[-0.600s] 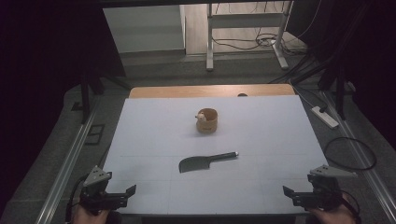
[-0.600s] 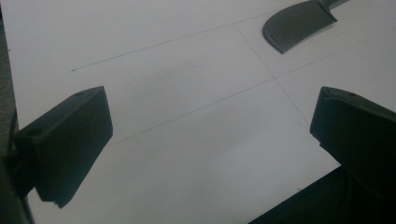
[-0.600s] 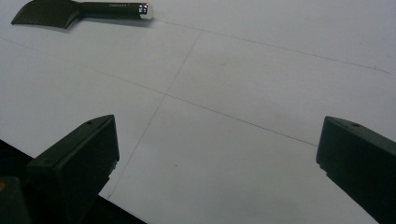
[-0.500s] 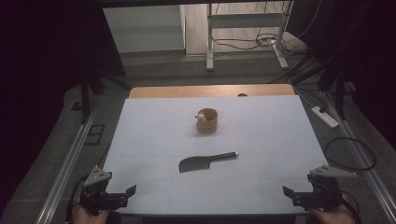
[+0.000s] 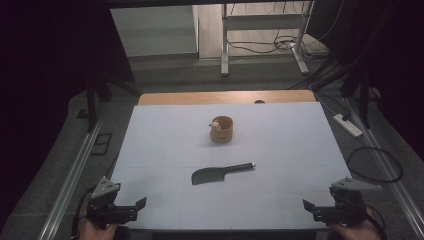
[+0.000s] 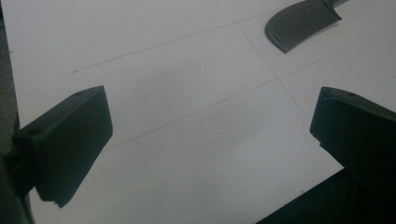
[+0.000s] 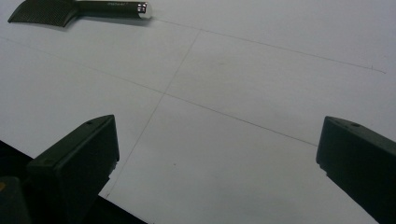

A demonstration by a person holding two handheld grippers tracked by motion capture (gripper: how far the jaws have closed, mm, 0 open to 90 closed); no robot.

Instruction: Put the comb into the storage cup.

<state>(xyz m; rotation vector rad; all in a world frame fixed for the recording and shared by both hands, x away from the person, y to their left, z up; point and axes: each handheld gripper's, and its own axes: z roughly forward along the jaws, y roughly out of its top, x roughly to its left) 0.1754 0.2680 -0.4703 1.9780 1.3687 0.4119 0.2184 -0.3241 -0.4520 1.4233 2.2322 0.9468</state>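
Note:
A dark comb (image 5: 220,173) with a wide toothed head and a straight handle lies flat near the middle of the white table top (image 5: 165,145); its head appears at the top of the left gripper view as the comb (image 6: 301,22), and in the right gripper view the comb (image 7: 79,9) lies at the top left. Behind it stands a small round wooden cup (image 5: 221,129) with a pale object at its rim. My left gripper (image 5: 136,207) rests at the front left corner, open and empty. My right gripper (image 5: 311,209) sits at the front right corner, open and empty too.
The white top ends at a wooden strip (image 5: 200,97) at the back. Metal rails (image 5: 70,180) run along both sides. A power strip (image 5: 347,125) and cables (image 5: 375,162) lie on the floor at the right. A metal frame (image 5: 260,30) stands behind the table.

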